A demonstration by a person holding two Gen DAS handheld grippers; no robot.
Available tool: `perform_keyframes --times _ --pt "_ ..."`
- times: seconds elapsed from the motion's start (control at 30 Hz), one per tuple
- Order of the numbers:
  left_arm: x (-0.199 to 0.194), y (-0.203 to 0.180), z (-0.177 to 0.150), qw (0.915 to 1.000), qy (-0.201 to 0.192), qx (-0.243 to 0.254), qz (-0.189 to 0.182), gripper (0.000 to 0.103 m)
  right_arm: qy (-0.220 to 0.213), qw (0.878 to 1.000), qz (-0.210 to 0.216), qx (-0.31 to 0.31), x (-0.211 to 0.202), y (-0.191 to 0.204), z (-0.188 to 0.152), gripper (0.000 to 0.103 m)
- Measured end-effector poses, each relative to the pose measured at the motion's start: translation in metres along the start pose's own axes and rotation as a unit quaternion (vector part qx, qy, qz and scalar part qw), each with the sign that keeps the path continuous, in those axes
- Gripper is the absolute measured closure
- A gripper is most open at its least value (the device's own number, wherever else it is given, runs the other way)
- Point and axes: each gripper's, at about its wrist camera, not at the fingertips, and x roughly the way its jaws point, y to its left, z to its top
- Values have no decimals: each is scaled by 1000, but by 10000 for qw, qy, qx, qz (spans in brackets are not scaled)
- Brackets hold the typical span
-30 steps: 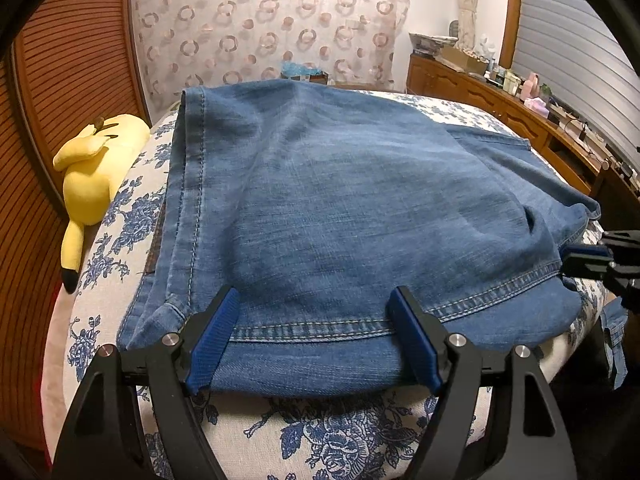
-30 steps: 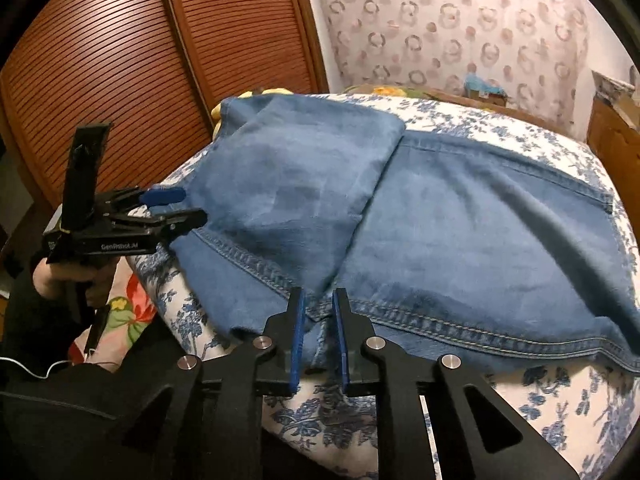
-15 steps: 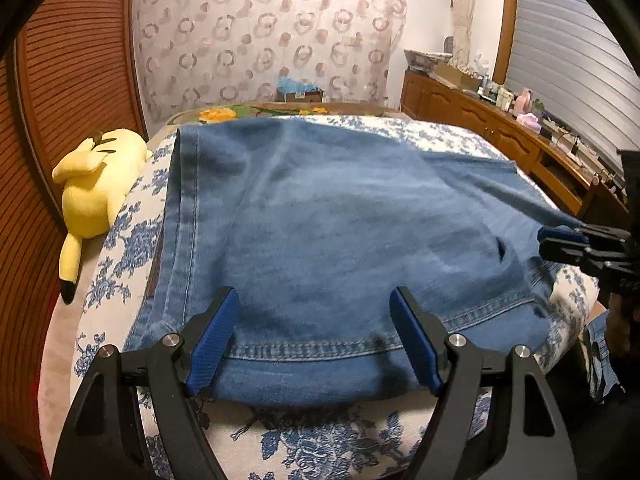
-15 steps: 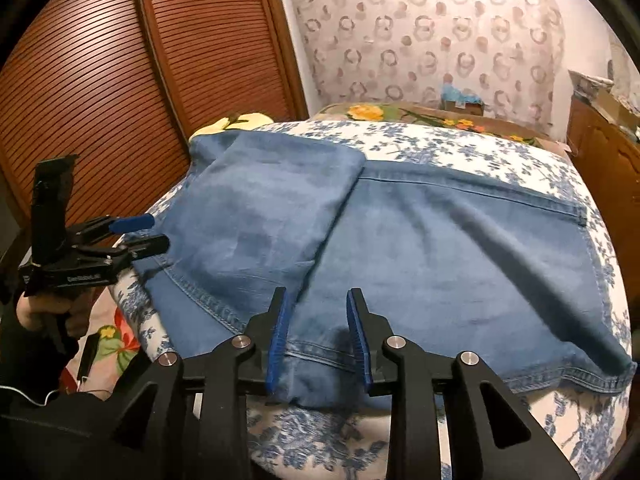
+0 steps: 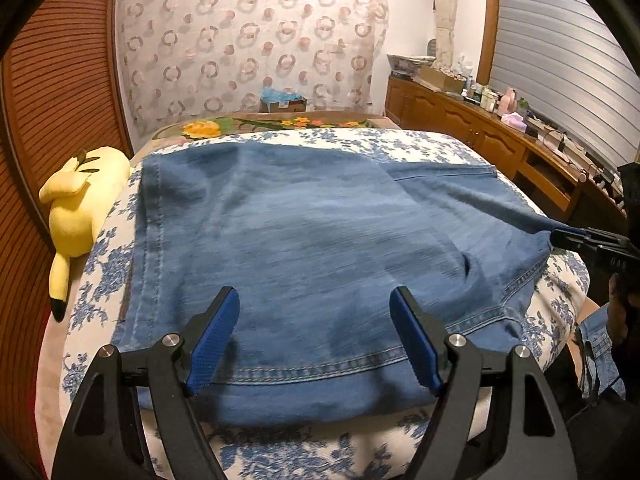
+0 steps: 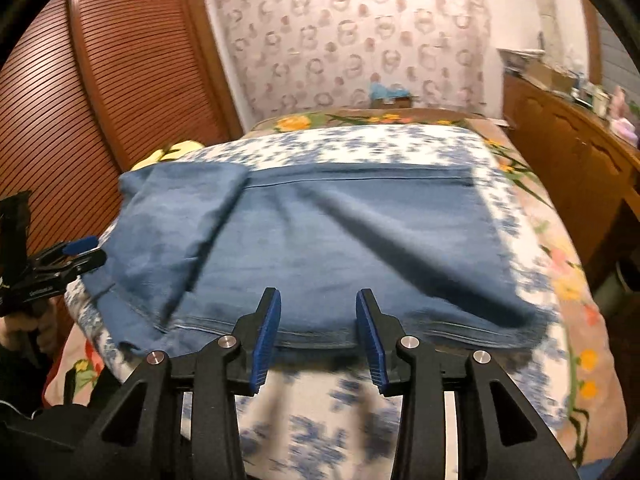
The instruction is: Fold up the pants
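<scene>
Blue-flowered bed (image 5: 420, 146) bears folded denim pants (image 5: 312, 248); yellow plush (image 5: 80, 204) at edge.

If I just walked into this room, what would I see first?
Probably the big blue jeans spread over the flowery blue-and-white bedspread, with one part folded across the rest. Next you'd spot the bright yellow plush toy lying at the bed's edge beside the wooden slatted doors. Right up close, the left gripper has its blue-padded fingers spread wide above the jeans' stitched hem.

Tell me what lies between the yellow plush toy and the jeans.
In the left wrist view, only a bare strip of blue-flowered bedspread separates the yellow plush toy from the jeans.
</scene>
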Motion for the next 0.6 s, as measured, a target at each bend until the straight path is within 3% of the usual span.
perform_keyframes --times 0.3,0.6 --pt "0 -25 11 9997 -152 131 -137 24 -73 9984 -420 379 -23 -37 -21 61" --pt "-2 -36 23 9991 -335 38 -273 17 -88 9970 -479 600 -35 -45 -28 60"
